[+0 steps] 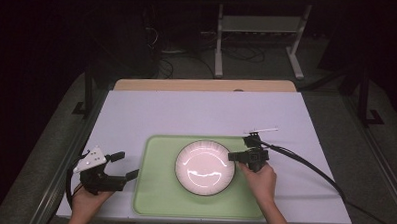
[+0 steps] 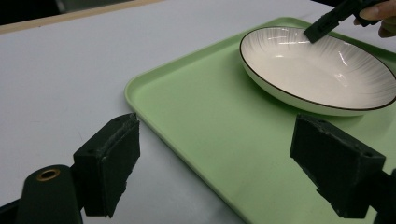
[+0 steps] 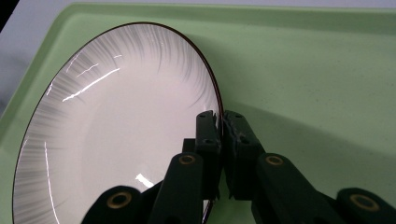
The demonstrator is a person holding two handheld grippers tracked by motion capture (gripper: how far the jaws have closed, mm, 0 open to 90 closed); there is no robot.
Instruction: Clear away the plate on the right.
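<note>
The white plate (image 1: pixel 205 167), resting on the green tray (image 1: pixel 156 190) in the middle of the table (image 1: pixel 136 115), has been gripped at its right rim: the right gripper (image 3: pixel 220 122) is clamped on that edge, one jaw inside, one outside. Lifting seems next, which calls for a level, steady raise. The right hand (image 1: pixel 258 180) is held low beside the plate. The left gripper (image 2: pixel 215 163) is held with jaws apart at the tray's left edge, holding nothing.

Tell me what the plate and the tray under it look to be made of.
Plate: likely glazed ceramic; glossy white with sharp light streaks, fine grey radial lines and a thin dark rim. Tray: probably plastic; pale green, matte, evenly coloured, with rounded moulded corners and a low raised lip.
</note>
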